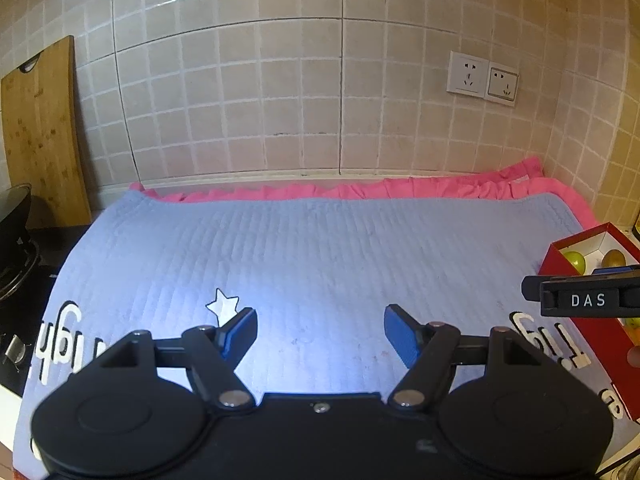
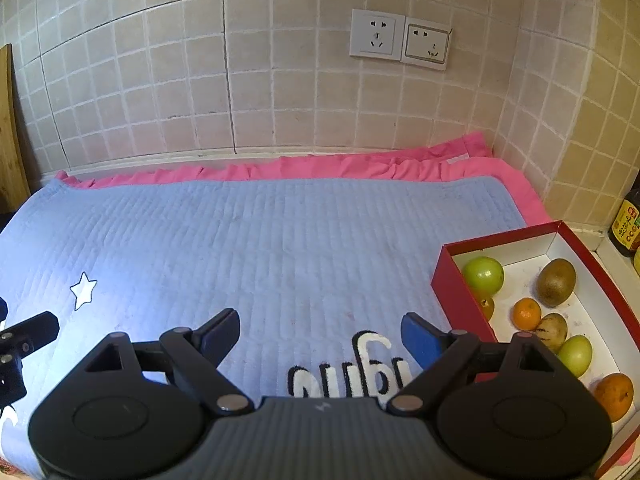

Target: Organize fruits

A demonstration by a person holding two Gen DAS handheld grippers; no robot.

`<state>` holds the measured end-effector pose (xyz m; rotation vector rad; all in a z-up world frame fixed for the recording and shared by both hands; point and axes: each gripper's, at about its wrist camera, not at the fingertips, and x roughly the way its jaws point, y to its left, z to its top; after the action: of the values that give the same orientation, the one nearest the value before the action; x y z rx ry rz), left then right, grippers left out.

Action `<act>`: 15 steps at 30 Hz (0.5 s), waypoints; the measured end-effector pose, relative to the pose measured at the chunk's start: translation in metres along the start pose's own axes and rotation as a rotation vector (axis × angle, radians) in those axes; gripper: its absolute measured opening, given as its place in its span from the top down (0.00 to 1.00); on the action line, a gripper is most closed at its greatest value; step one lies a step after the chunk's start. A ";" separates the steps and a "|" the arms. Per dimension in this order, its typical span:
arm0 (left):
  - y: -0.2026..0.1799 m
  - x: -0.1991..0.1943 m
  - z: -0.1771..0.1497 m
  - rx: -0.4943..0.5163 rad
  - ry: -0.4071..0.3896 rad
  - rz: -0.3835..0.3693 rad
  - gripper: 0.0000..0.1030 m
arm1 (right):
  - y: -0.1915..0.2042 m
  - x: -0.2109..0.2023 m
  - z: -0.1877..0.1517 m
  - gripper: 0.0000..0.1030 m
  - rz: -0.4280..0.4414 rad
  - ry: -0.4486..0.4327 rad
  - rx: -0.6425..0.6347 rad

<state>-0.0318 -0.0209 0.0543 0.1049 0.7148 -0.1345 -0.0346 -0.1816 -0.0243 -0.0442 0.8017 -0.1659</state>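
Note:
A red box (image 2: 460, 300) with a white inside stands at the right of the blue mat (image 2: 260, 240). It holds several fruits: a green apple (image 2: 484, 275), a kiwi (image 2: 556, 282), a small orange (image 2: 527, 313), a second green fruit (image 2: 576, 355) and a larger orange (image 2: 614, 396). My right gripper (image 2: 320, 340) is open and empty above the mat, left of the box. My left gripper (image 1: 320, 336) is open and empty over the mat. The box (image 1: 560, 256) shows at the right edge of the left wrist view, partly hidden by the right gripper's finger (image 1: 580, 296).
A wooden cutting board (image 1: 40, 132) leans on the tiled wall at the left, beside a black stove and pot (image 1: 16, 232). Two wall sockets (image 2: 400, 40) sit above the mat. A pink cloth (image 2: 320, 170) lines the back. A sauce bottle (image 2: 628, 224) stands right of the box.

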 end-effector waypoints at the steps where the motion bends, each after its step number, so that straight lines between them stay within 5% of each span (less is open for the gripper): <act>1: 0.001 0.000 0.000 -0.002 0.001 -0.002 0.19 | 0.000 0.001 0.000 0.13 -0.001 0.004 -0.001; 15: 0.001 -0.001 -0.001 -0.006 0.012 -0.004 0.19 | 0.008 0.004 -0.006 0.13 0.005 0.027 -0.024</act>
<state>-0.0326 -0.0193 0.0542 0.0982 0.7279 -0.1358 -0.0352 -0.1743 -0.0327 -0.0626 0.8307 -0.1523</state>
